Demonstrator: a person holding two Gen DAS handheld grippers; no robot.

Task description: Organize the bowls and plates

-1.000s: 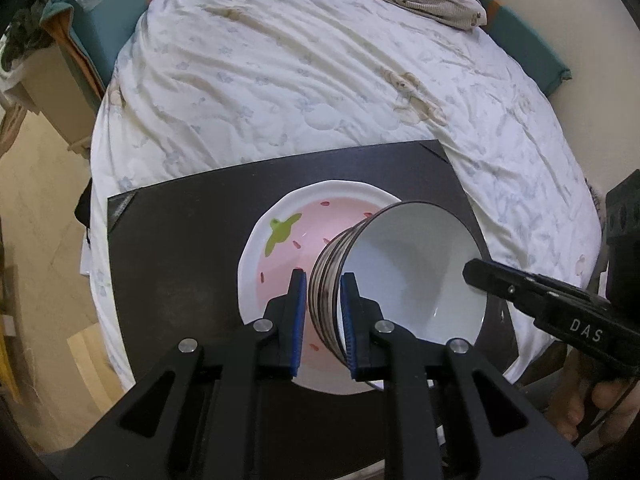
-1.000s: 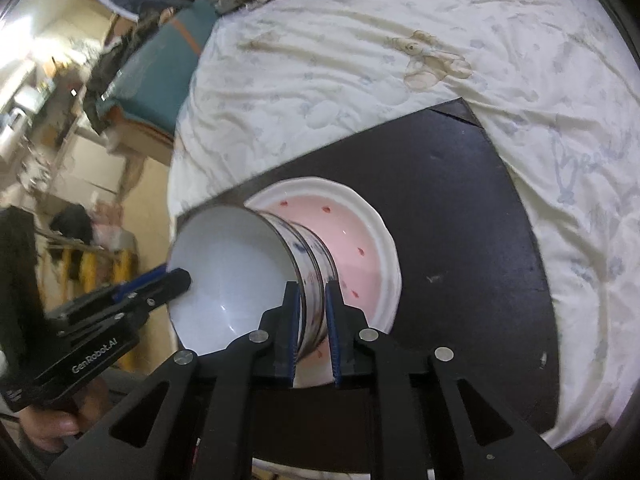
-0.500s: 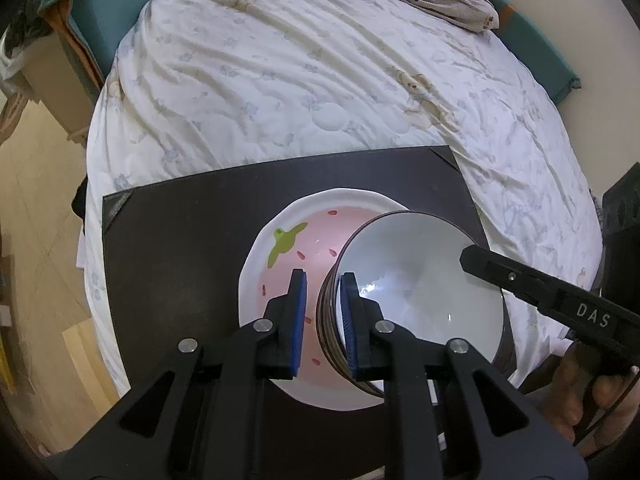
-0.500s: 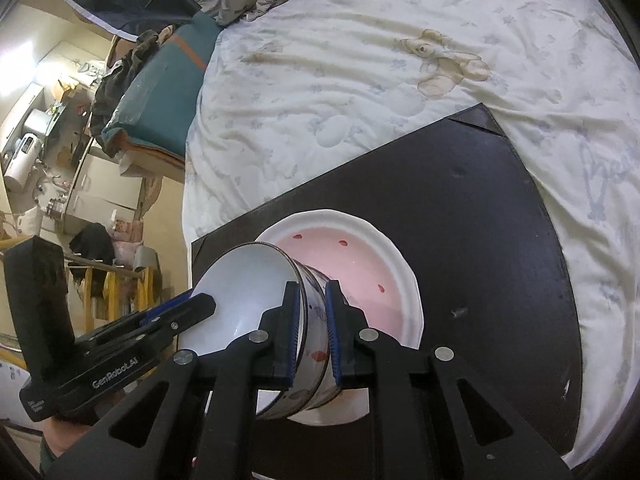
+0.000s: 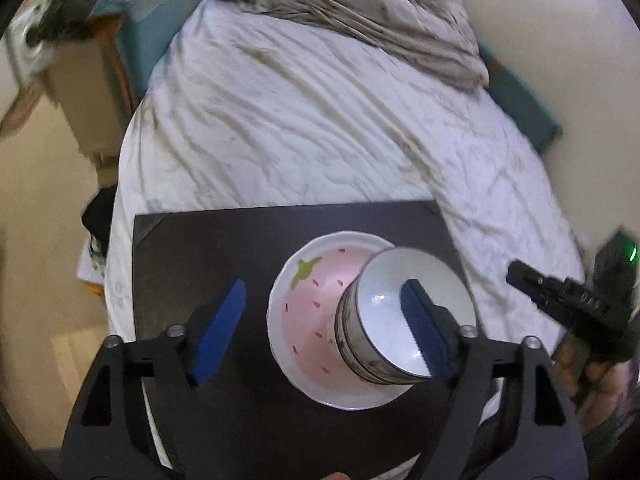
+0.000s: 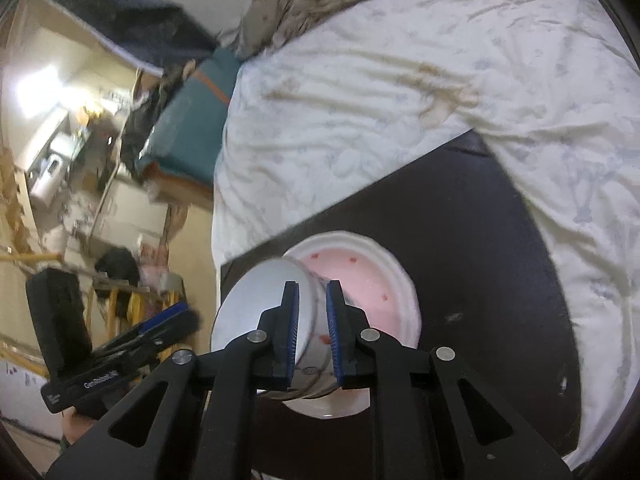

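Bowl on pink plate | left gripper label: "GenRobot.AI"

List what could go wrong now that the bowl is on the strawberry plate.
1. The bowl sits off-centre toward one edge of the plate, so it might tip the plate or slide.
2. The right gripper, jaws just opening, still straddles the bowl's rim; withdrawing could drag it.
3. The board lies on soft bedding, possibly unsteady.

bowl hides plate's right part; dark board's near edge cut off; quilt print blurred.
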